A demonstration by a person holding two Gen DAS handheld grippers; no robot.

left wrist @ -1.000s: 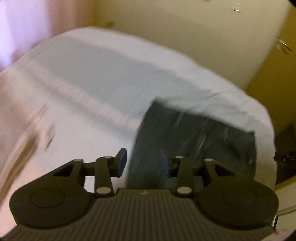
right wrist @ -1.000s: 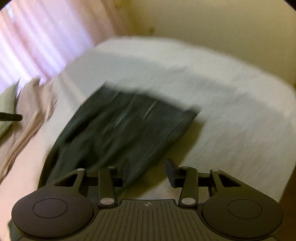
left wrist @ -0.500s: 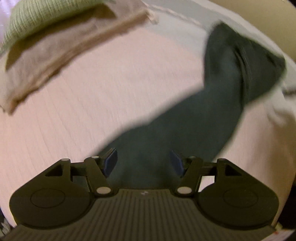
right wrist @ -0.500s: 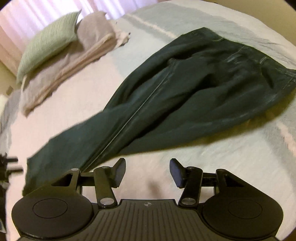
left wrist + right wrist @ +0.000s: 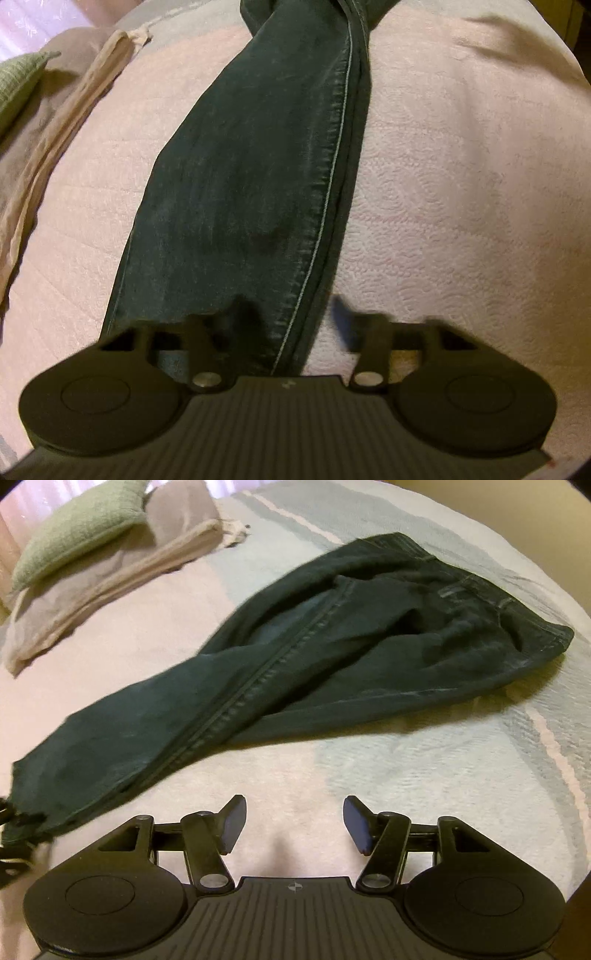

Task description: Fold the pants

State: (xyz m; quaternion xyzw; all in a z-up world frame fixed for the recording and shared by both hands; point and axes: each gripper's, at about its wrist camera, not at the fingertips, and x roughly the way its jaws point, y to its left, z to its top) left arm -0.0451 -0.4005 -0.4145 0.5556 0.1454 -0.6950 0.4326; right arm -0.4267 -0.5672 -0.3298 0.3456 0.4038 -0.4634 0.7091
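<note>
I see the bed (image 5: 424, 775) under its pink and grey quilt, dark jeans (image 5: 295, 657) stretched across it — waistband far right, legs running left. A green pillow (image 5: 74, 524) sits on folded tan bedding (image 5: 110, 583). My left gripper (image 5: 291, 314) is closing with the leg hem between its jaws; my right gripper (image 5: 293, 823) is spreading — nothing in it.

Bed (image 5: 424, 775) with pale pink textured cover, grey-blue striped toward the far side. Dark pants (image 5: 295, 657) lie flat on it, just ahead of the right jaws, running far-right to near-left. Green pillow (image 5: 77, 524) on a folded beige blanket (image 5: 110, 583), far left of the jaws.
</note>
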